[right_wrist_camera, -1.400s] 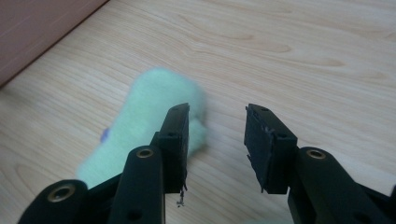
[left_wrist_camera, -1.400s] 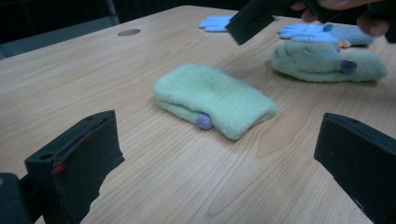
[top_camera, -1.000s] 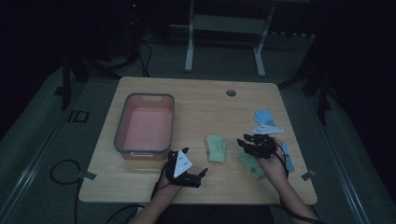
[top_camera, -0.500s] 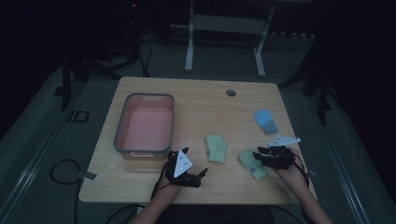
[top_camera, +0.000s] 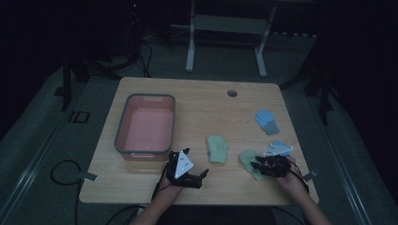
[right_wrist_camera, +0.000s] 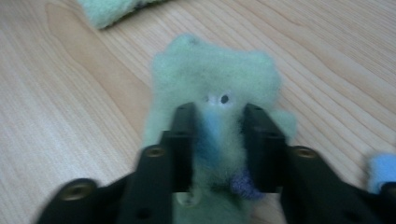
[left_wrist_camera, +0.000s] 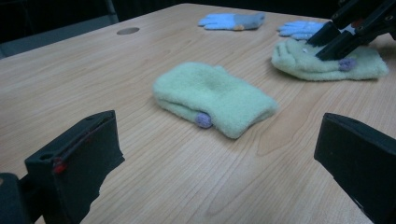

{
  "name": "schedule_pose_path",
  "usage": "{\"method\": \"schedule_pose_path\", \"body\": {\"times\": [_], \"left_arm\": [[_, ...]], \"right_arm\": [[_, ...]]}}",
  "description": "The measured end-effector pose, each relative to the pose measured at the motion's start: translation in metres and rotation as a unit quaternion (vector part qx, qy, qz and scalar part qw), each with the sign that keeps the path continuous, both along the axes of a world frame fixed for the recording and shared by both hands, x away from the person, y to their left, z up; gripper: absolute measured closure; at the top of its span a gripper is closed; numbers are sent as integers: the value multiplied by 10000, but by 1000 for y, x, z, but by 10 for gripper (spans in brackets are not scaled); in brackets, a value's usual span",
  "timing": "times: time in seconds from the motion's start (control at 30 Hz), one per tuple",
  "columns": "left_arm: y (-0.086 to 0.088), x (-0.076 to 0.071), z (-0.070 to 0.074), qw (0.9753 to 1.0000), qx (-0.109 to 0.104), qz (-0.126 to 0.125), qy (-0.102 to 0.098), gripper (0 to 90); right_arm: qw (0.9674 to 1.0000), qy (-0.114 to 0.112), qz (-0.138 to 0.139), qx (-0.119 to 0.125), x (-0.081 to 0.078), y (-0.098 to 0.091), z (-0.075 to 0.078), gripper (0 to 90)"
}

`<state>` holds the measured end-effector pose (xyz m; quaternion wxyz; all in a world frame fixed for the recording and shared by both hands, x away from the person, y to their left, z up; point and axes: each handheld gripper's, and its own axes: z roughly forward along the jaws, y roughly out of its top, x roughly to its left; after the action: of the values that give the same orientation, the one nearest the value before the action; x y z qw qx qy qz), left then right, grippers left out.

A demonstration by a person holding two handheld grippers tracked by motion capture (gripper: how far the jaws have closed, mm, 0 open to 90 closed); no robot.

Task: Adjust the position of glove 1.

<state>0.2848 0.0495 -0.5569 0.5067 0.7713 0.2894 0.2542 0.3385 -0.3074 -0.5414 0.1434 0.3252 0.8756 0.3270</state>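
Two pale green fleece mittens lie near the table's front. My right gripper (top_camera: 254, 165) (right_wrist_camera: 217, 119) is down on the right-hand mitten (top_camera: 248, 158) (right_wrist_camera: 215, 65). Its jaws have just been closing and now pinch a fold of fleece beside the purple button. From the left gripper view, that gripper (left_wrist_camera: 334, 44) presses into this mitten (left_wrist_camera: 303, 63). The other mitten (top_camera: 218, 149) (left_wrist_camera: 210, 95) lies flat just ahead of my left gripper (top_camera: 196, 162) (left_wrist_camera: 217, 154). That one rests low at the front edge, wide open with nothing between its jaws.
A pink tub (top_camera: 121, 126) with a grey rim stands at the left. One blue glove (top_camera: 266, 121) (left_wrist_camera: 231, 19) lies at the right, another (top_camera: 281, 146) (left_wrist_camera: 299, 28) right behind my right gripper. A round hole (top_camera: 232, 93) marks the far edge.
My right gripper came toward the front edge and down from near the blue gloves onto the right green mitten, and its jaws narrowed around the fleece. The left gripper stayed put.
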Motion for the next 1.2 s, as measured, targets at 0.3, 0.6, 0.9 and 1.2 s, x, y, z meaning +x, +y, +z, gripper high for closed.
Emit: {"method": "schedule_pose_path", "body": {"times": [0.3,0.6,0.9,1.2], "left_arm": [[0,0,0,10000,-28,18,10,1],[0,0,0,10000,-26,24,-1,1],[0,0,0,10000,-35,24,-11,1],[0,0,0,10000,-45,40,-8,1]], "right_arm": [[9975,-162,-677,87,-7,13,10,840],[9781,-685,-1887,551,-1,30,55,840],[9604,-755,-2633,510,8,47,50,840],[9535,-365,-2936,582,14,48,23,840]]}}
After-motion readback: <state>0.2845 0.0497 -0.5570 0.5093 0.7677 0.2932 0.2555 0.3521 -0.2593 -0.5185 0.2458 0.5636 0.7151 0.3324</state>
